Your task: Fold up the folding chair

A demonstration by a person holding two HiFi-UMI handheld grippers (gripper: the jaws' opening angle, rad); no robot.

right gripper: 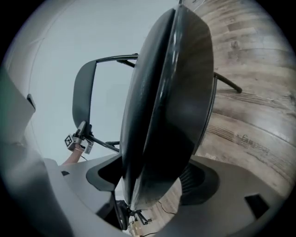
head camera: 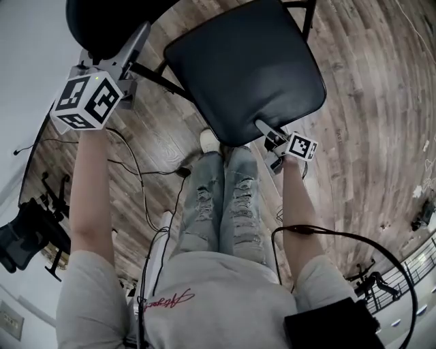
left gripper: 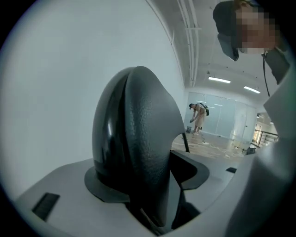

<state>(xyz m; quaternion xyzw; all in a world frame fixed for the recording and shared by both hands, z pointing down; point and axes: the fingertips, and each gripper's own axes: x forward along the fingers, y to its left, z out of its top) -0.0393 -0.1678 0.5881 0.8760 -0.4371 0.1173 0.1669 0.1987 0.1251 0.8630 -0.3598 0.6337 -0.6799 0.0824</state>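
A black folding chair stands open on the wood floor. Its padded seat [head camera: 245, 68] lies flat in front of my knees, and its backrest [head camera: 109, 20] is at the top left. My left gripper [head camera: 136, 44] is raised to the backrest's top edge. In the left gripper view the backrest [left gripper: 134, 139] fills the gap and both pads press on it. My right gripper [head camera: 267, 136] is at the seat's front edge. The seat [right gripper: 171, 102] sits edge-on between its open jaws, which straddle it without squeezing. The backrest [right gripper: 82, 92] and the left gripper [right gripper: 78, 139] show beyond.
The chair's thin black frame tubes [head camera: 153, 76] run under the seat. Cables [head camera: 146, 198] trail across the floor by my legs [head camera: 218, 204]. A black office chair [head camera: 27, 238] stands at the left by the white wall. A railing [head camera: 402, 279] is at the lower right. A person [left gripper: 199, 115] bends over far off.
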